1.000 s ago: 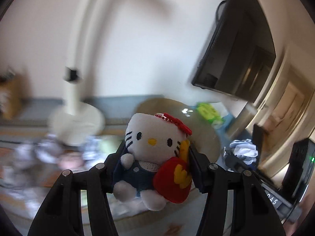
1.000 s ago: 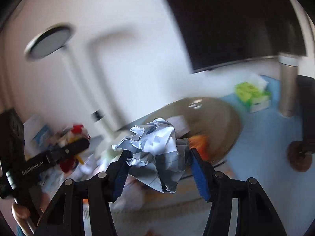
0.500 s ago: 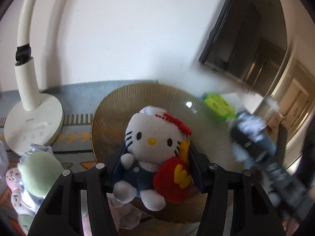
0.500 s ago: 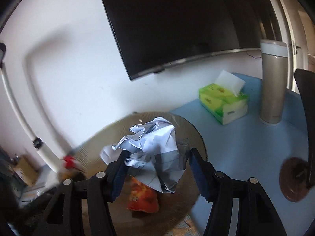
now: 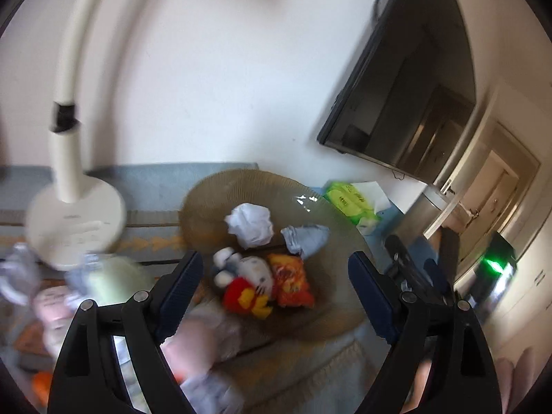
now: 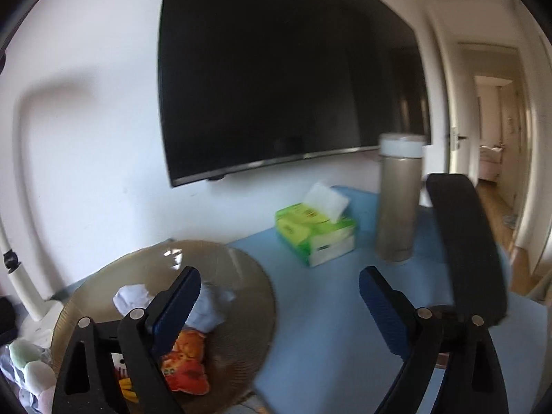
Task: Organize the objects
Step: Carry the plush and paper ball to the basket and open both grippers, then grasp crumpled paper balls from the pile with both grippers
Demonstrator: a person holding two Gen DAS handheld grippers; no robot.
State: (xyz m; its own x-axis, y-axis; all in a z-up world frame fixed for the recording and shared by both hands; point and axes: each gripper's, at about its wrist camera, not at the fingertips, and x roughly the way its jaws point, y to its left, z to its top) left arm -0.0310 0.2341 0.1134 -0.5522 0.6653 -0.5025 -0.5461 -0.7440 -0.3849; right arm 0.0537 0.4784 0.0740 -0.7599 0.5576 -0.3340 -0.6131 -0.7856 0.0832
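Note:
A round golden plate [image 5: 210, 193] holds a Hello Kitty plush [image 5: 248, 283], an orange snack bag [image 5: 289, 283], a white crumpled paper ball [image 5: 250, 224] and a greyish crumpled paper [image 5: 305, 238]. My left gripper [image 5: 274, 293] is open and empty above the plate's near side. My right gripper [image 6: 279, 305] is open and empty over the plate's [image 6: 248, 269] right edge; the snack bag [image 6: 186, 362] and the crumpled papers [image 6: 212, 305] lie behind its left finger [image 6: 176, 305].
A white desk lamp [image 5: 74, 220] stands left of the plate, with blurred plush items [image 5: 103, 279] in front of it. A green tissue box [image 6: 315, 238] and a gold thermos [image 6: 398, 200] stand on the blue table [image 6: 327, 310]. A TV [image 6: 283, 79] hangs on the wall.
Both grippers opened. The left let go of the Hello Kitty plush and the right let go of the crumpled paper; both now lie on the plate. Both grippers pulled back.

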